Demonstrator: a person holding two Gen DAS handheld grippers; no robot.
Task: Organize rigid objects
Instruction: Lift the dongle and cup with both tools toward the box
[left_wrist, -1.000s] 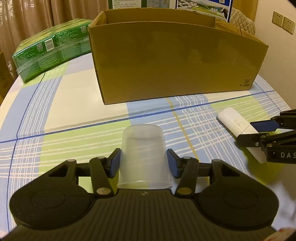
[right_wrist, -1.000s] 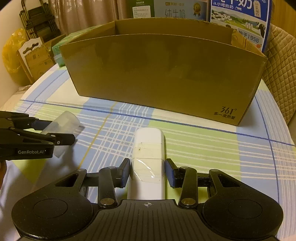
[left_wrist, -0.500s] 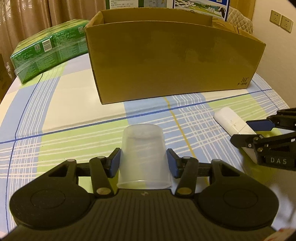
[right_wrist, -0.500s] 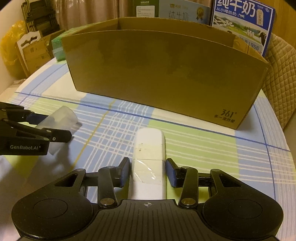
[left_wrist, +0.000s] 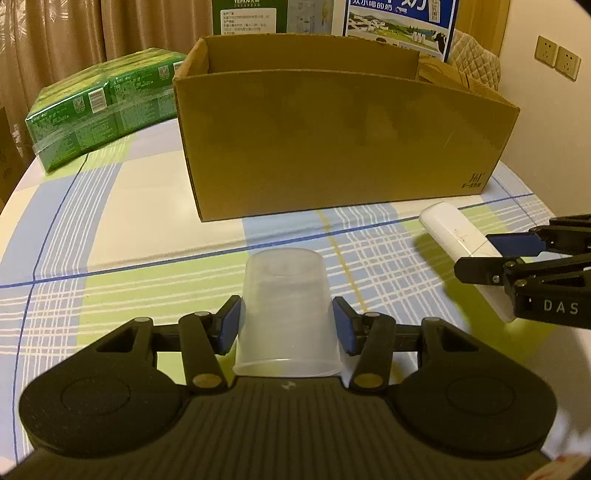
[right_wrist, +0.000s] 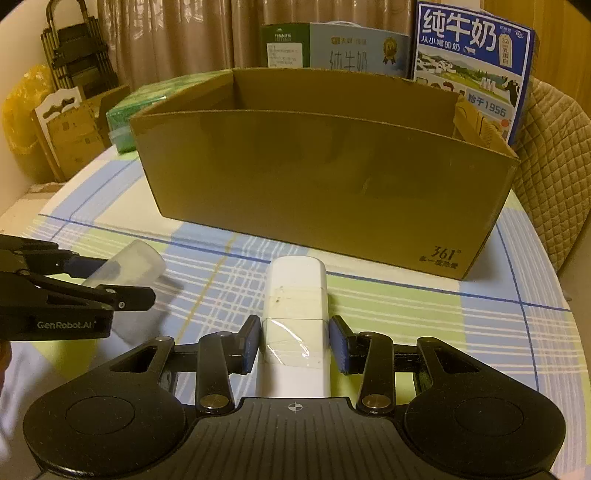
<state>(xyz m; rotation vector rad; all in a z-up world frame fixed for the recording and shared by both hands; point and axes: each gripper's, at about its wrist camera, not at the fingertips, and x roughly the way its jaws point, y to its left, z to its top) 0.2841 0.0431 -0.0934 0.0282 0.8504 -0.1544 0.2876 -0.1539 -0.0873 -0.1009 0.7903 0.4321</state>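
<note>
- Surface (left_wrist: 155, 206) under a plaid cloth of blue, green and cream, filling most of both views.
- Cardboard box (left_wrist: 340, 147), open-topped, at 12 o'clock on the surface in both wrist views; a printed mark at the lower right corner of its near wall; inside cannot be seen.
- Milk cartons (right_wrist: 472, 62) upright behind the box at 1 o'clock, blue with white lettering; a green-and-white one (right_wrist: 332, 48) beside them at 12 o'clock.
- Green shrink-wrapped pack (left_wrist: 103, 107) at 10 o'clock, lying just beside the box's left end.
- Left claw (left_wrist: 286, 325) at 6 o'clock of its own view, blue pads pressed on both sides of a clear plastic cup (left_wrist: 286, 310), pinching it; cup turned bottom away from the camera, rim toward it, well short of the box.
- Right claw (right_wrist: 293, 345) likewise low in its view, pads tight against a white bar-shaped case (right_wrist: 295, 295) wrapped in clear tape, gripping its near half; far end pointing at 12 o'clock toward the box, apart from it.
- Seen from the left view, the case at 3 o'clock; seen from the right view, the cup at 9 o'clock.
</note>
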